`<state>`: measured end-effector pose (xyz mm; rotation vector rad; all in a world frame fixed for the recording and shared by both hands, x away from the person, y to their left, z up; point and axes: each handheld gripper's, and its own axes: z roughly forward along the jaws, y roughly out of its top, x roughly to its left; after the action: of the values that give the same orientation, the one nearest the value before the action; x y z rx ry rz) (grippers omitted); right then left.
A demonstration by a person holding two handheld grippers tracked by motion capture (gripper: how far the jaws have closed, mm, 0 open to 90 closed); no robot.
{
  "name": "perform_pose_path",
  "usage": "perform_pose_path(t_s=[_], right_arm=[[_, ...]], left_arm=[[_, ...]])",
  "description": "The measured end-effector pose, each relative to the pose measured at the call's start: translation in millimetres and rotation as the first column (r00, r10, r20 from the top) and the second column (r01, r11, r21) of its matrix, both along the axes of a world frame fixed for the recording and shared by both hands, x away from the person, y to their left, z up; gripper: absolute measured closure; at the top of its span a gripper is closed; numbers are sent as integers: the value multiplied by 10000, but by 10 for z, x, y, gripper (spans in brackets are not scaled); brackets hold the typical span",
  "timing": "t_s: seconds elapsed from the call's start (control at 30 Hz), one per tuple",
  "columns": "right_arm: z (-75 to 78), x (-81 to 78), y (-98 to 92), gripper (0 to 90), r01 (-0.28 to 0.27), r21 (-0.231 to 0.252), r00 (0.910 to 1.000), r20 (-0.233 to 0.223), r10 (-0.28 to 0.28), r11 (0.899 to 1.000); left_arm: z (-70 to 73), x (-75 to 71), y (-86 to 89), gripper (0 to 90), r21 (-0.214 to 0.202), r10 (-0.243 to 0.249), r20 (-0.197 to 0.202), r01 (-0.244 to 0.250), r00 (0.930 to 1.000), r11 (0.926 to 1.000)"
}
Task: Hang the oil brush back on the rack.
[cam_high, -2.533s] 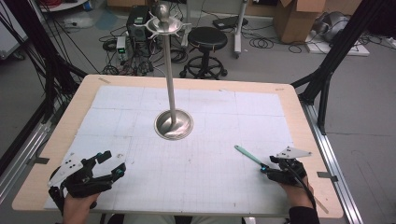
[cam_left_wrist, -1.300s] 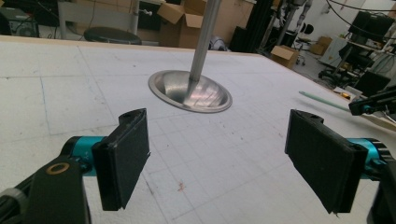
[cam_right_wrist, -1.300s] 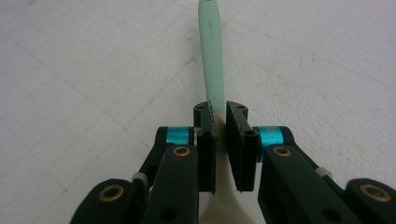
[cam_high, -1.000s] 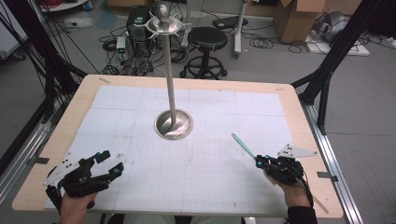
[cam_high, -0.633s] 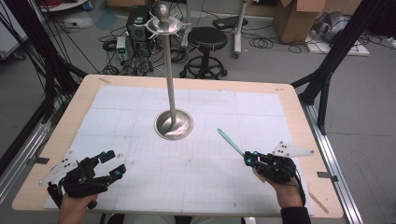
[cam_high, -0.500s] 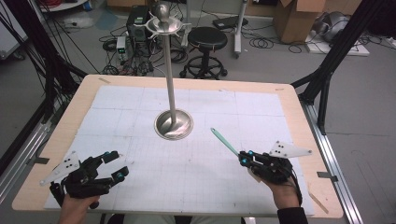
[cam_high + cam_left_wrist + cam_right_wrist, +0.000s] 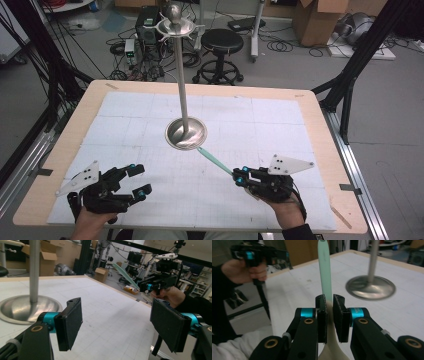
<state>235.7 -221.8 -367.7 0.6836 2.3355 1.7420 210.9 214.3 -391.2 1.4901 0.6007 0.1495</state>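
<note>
A tall metal stand (image 7: pixel 182 75) rises from a round dished base (image 7: pixel 186 134) at the middle of the white mat. My right gripper (image 7: pixel 239 176) is shut on a long utensil (image 7: pixel 215 161) with a pale green handle and a cream end. The handle points up and left, and its tip hangs by the base's near rim. In the right gripper view the pads (image 7: pixel 322 310) clamp the utensil (image 7: pixel 324 267) where green meets cream. At the near left my left gripper (image 7: pixel 140 179) is open; its jaws have just been closing a little, with nothing between them (image 7: pixel 117 327).
The wooden table (image 7: pixel 320 130) carries a gridded white mat (image 7: pixel 250 120). Black frame posts (image 7: pixel 350 75) stand at both sides. On the floor beyond the far edge are a stool (image 7: pixel 220 42), cables and cardboard boxes (image 7: pixel 320 20).
My right gripper has carried the utensil left and up toward the stand, so the handle tip now reaches the base's rim. My left gripper has shifted slightly right.
</note>
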Motion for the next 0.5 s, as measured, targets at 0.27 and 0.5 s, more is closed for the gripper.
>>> perform_pose_path(t_s=[0.27, 0.5], right_arm=[[49, -66, 260, 823, -1131, 419, 9936, 120, 1127, 9927], [77, -116, 319, 822, -1578, 701, 9873, 307, 1560, 9850]], left_arm=[[153, 9, -200, 277, -388, -1154, 133, 1158, 9932, 9925], [223, 41, -393, 260, -355, -1755, 301, 1765, 9840, 9837]])
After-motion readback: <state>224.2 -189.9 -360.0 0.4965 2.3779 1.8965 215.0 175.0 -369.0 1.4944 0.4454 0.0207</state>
